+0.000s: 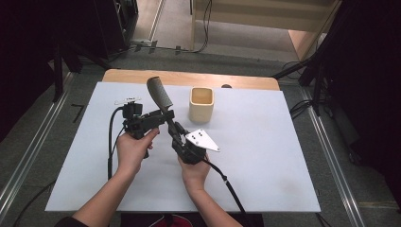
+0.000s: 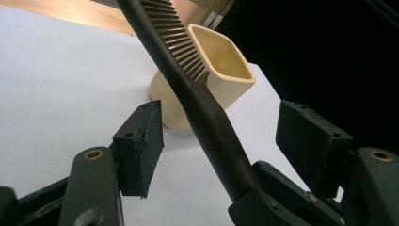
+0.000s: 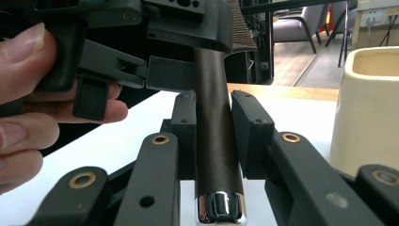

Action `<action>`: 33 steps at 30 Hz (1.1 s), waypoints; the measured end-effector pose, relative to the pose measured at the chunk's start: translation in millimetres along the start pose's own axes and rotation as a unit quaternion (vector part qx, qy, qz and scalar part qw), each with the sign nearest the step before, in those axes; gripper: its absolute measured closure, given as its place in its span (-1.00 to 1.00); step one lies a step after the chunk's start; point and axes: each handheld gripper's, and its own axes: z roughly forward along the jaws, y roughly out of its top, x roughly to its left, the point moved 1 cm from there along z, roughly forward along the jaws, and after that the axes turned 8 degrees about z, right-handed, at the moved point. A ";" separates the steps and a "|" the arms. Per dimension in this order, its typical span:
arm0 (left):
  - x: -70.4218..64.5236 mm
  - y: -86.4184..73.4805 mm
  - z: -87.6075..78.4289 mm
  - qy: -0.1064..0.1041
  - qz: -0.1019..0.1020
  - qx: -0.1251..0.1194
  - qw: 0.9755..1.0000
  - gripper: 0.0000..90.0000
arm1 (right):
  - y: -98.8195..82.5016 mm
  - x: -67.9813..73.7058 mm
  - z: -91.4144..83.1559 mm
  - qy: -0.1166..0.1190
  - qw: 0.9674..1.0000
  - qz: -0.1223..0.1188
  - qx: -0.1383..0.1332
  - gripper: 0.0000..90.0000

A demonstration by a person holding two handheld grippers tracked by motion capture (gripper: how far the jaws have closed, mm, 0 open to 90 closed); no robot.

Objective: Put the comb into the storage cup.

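A dark brown brush [image 1: 159,92] with a ridged head and a chrome end cap stands tilted up above the white board. My right gripper [image 1: 176,137] is shut on its handle [image 3: 214,117], both pads pressed against it near the lower end. Higher up, my left gripper [image 1: 163,116] straddles the same handle [image 2: 207,113]. In the left gripper view its pads [image 2: 149,141] stand apart from the handle with a gap on each side, so it is open. A cream square cup [image 1: 202,104] stands upright just behind the brush.
The white board [image 1: 265,156] covers most of a wooden table [image 1: 189,78], whose far edge shows behind the cup [image 3: 371,103]. Cables trail from both grippers toward the near edge. Dark stands and floor rails flank the table.
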 end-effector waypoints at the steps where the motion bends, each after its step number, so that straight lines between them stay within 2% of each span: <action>1: 0.3 0.2 1.0 -0.001 -0.001 0.000 1.000 -0.21 | 0.0 -0.4 0.3 0.001 1.000 0.001 0.001 0.56; 8: 1.6 -0.3 7.4 0.006 -0.016 0.018 1.000 -0.08 | -2.1 -0.1 2.1 0.004 1.000 0.007 0.004 0.56; 16: 5.2 -0.8 7.1 0.004 -0.039 0.020 0.999 0.19 | -2.1 0.9 2.2 0.005 1.000 0.011 0.002 0.56; 25: 5.9 -2.4 9.7 -0.002 -0.051 0.026 0.998 0.42 | -2.8 1.6 2.7 0.007 1.000 0.010 -0.001 0.56; 33: 6.2 -2.5 8.5 -0.011 -0.064 0.020 0.998 0.49 | -3.5 0.8 3.0 0.008 1.000 0.010 -0.001 0.56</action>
